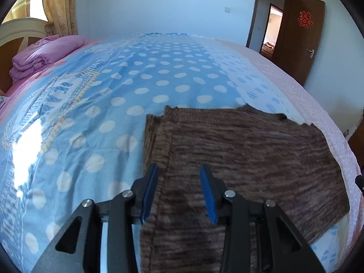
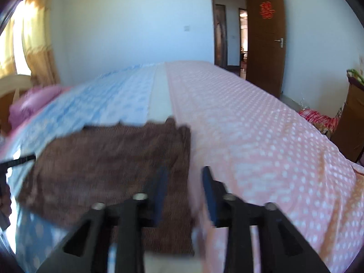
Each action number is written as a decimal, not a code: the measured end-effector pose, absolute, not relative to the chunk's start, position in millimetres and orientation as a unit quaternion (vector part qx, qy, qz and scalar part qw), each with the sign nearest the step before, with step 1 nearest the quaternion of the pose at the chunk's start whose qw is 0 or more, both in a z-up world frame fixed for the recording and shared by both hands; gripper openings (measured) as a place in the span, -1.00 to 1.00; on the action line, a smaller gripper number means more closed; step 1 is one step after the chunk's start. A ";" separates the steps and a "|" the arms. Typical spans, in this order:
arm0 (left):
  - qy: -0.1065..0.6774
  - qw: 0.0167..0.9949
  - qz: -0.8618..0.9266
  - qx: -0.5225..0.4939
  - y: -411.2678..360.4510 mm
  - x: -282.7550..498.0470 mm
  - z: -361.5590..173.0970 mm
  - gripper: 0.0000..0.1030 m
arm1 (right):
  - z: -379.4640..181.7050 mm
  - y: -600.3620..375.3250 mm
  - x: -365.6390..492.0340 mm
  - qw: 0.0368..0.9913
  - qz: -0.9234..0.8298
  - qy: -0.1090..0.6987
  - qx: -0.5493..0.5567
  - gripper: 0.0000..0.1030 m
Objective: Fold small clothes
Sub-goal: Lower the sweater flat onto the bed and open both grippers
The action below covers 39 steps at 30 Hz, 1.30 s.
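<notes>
The fingers of the left gripper point(image 1: 178, 192) stand spread with nothing pinched, hovering over the left edge of a brown knitted garment point(image 1: 245, 159). The right gripper point(image 2: 185, 195) also has its blue-padded fingers point(image 2: 210, 196) apart and empty, above the garment's right edge; this view is blurred. The garment lies flat on the bed point(image 1: 95, 104), over a blue dotted sheet point(image 1: 159, 72) and beside a pink dotted one point(image 2: 261, 141). It already looks folded into a rough rectangle, with a layered strip showing along its left side. Judging by that, at least one fold is done; further halving probably remains.
</notes>
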<state>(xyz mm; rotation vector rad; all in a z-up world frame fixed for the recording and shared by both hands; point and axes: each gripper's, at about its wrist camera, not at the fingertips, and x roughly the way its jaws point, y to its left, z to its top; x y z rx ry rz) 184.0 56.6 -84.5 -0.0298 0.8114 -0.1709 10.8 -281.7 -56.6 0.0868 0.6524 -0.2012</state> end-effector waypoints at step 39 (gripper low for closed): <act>0.402 0.912 -0.075 -0.002 46.4 124.7 -119.0 0.53 | -96.5 -289.1 -5.9 0.916 -0.134 0.372 0.059 -0.87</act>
